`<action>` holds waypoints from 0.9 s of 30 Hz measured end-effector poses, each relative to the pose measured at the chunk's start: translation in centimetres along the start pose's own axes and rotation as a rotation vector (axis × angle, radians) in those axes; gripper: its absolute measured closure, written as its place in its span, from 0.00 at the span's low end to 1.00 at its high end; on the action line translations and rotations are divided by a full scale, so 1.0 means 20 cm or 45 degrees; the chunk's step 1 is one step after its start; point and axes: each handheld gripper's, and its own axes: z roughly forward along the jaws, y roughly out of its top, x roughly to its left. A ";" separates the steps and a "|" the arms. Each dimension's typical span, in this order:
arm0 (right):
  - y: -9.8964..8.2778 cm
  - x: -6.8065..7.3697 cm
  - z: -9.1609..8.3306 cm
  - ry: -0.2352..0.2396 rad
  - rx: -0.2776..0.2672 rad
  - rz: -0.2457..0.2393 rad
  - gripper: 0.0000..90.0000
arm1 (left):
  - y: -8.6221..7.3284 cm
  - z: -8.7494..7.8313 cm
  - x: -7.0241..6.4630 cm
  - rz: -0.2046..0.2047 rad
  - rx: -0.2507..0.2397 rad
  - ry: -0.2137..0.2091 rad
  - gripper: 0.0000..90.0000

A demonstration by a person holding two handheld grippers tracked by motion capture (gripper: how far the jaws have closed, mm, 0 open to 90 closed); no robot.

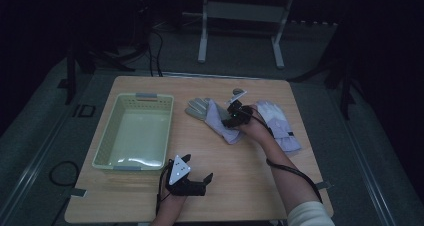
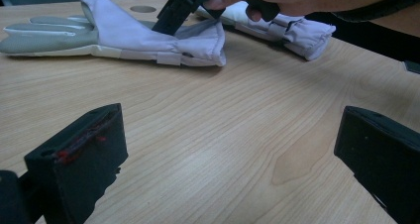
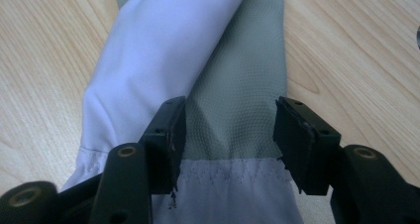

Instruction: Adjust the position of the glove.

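Observation:
Two pale gloves lie on the wooden table. The nearer glove has a grey palm and a white cuff. My right gripper points down onto it, open, its jaws straddling the grey palm fabric just above the cuff seam; the left jaw touches a white fold. The second glove lies to the right, partly under the right hand. Near the front edge, my left gripper stands open over bare wood with nothing between its jaws.
A pale slatted plastic basket sits on the table's left half, nothing visible inside. Black cables trail from both grippers. Beyond the far edge stand a metal frame's legs on a dark floor.

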 end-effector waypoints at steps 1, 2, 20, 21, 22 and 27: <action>0.00 0.01 0.00 -0.013 0.005 -0.024 0.50 | 0.00 0.00 0.00 -0.001 0.000 0.000 0.00; 0.00 0.01 0.00 -0.020 0.010 -0.030 0.50 | 0.00 0.00 0.00 -0.001 0.000 0.000 0.00; 0.01 0.03 0.01 -0.009 0.032 0.109 0.91 | 0.00 0.00 0.00 -0.004 0.003 0.001 0.00; 0.01 0.03 0.01 -0.026 0.024 0.109 0.92 | 0.00 0.00 0.00 -0.004 0.003 0.001 0.00; 0.00 0.05 0.01 -0.053 0.014 0.127 0.94 | 0.00 0.00 0.00 -0.005 0.003 0.002 0.00; 0.00 0.05 -0.03 -0.071 -0.062 0.253 0.96 | 0.00 0.00 0.00 -0.006 0.004 0.002 0.00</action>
